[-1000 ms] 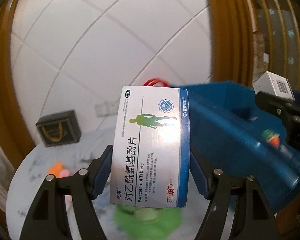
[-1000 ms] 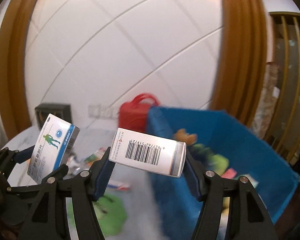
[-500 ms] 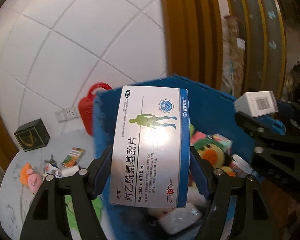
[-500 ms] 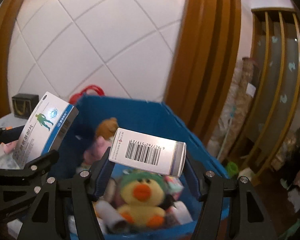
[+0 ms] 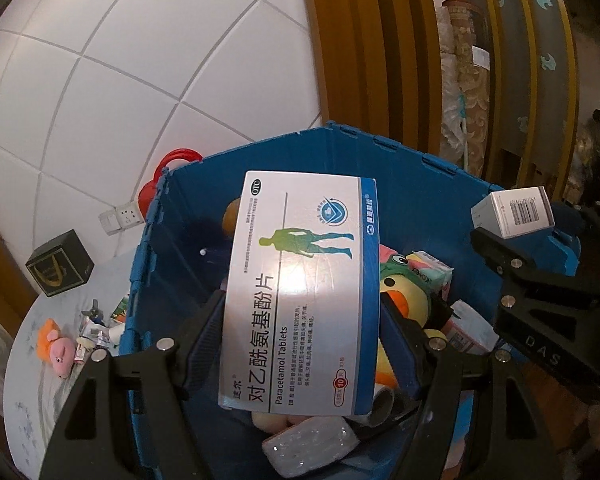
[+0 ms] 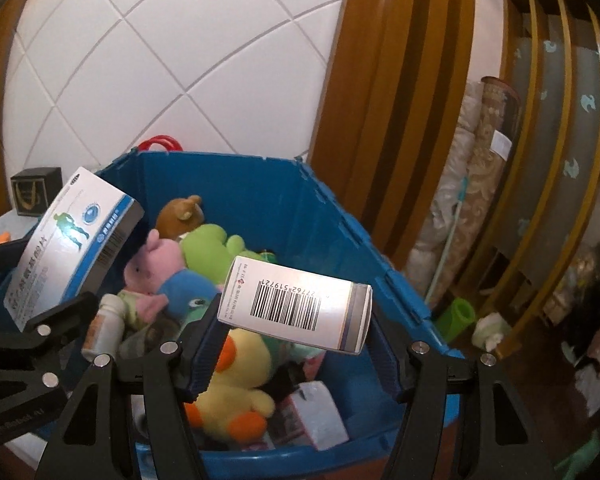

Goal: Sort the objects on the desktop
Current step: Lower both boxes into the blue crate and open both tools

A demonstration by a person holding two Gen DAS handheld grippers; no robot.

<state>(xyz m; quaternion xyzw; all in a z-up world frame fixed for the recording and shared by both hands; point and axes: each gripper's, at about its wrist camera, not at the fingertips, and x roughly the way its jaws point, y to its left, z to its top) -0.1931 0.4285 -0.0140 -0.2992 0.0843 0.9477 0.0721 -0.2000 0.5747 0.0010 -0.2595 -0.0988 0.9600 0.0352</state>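
Left wrist view: the left gripper [image 5: 300, 320] clamps the Paracetamol box [image 5: 300, 292] upright, long axis along the fingers, directly over the blue crate [image 5: 380, 156]; alongside, the right gripper [image 6: 296, 344] grips the barcode box [image 6: 296, 304] crosswise above the plush toys [image 6: 204, 256].

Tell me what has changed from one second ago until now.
Both claws swung from the table side to over the blue bin, whose toys now lie below them. Nothing was released: the left claw still grips the paracetamol box, and the right claw still grips the barcode box.
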